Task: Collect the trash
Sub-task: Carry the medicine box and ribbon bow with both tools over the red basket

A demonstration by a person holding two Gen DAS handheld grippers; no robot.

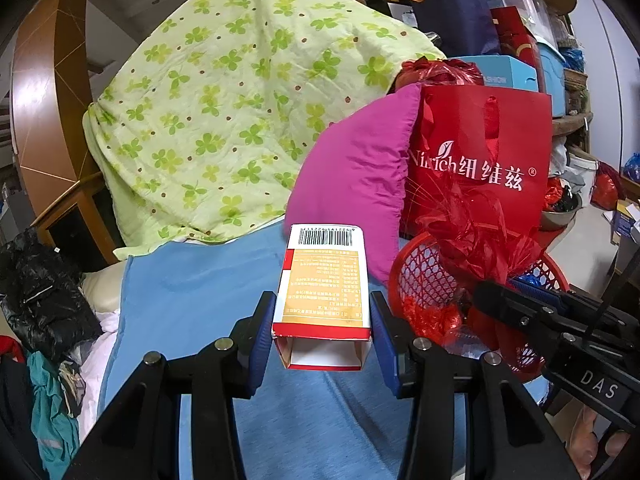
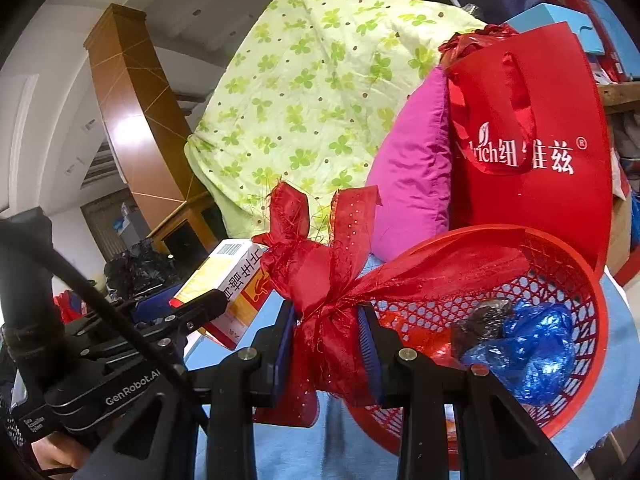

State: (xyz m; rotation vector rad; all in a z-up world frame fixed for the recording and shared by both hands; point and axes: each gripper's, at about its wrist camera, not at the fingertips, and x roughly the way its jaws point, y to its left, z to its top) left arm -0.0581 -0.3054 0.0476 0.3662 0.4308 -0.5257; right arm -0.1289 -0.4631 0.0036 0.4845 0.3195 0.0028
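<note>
My left gripper [image 1: 322, 332] is shut on an empty cardboard box [image 1: 324, 300] printed in white, red and yellow, its open end toward the camera. It hangs over a blue sheet [image 1: 192, 280], left of a red mesh basket [image 1: 416, 272]. The same box [image 2: 228, 280] shows at the left in the right wrist view. My right gripper [image 2: 328, 336] is shut on a bunched red ribbon [image 2: 324, 272], held at the near rim of the red basket [image 2: 592, 340]. Inside the basket lie a crumpled blue plastic bag [image 2: 532, 348] and a dark scrap [image 2: 484, 316].
A pink pillow [image 1: 356, 176] and a red paper bag [image 1: 480, 160] stand behind the basket. A green clover quilt [image 1: 224, 100] is piled at the back. Black and teal clothes [image 1: 44, 320] lie at the left. Boxes and bags [image 1: 520, 32] are stacked at the back right.
</note>
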